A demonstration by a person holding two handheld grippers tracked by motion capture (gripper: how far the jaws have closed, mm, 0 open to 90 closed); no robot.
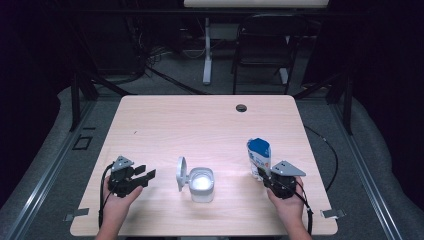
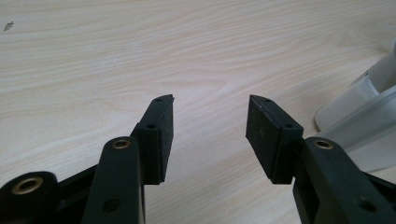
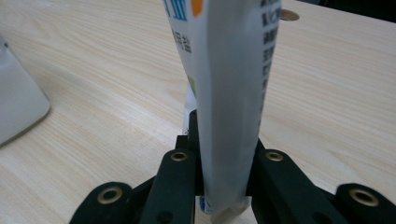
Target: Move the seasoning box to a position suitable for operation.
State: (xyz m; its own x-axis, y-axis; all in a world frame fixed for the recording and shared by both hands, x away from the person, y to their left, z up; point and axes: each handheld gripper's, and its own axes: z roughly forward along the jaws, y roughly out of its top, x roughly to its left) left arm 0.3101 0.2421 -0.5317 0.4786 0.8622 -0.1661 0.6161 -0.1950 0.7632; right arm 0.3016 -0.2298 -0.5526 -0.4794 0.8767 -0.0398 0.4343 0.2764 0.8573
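R gripper (image 1: 272, 176) clamps blue-white pouch (image 1: 259, 156) upright, right of open-lidded white container (image 1: 201, 184), prob. for pouring; L gripper (image 1: 141, 176) jaws apart, waiting left of it.

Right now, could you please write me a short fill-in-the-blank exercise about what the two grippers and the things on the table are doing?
1. The right gripper is shut on a blue and white ____.
2. The jaws of the left gripper stand ____, with nothing between them.
3. The lid of the white container is ____.
4. The container stands on the table ____ the two grippers.

Missing words: pouch; open; open; between
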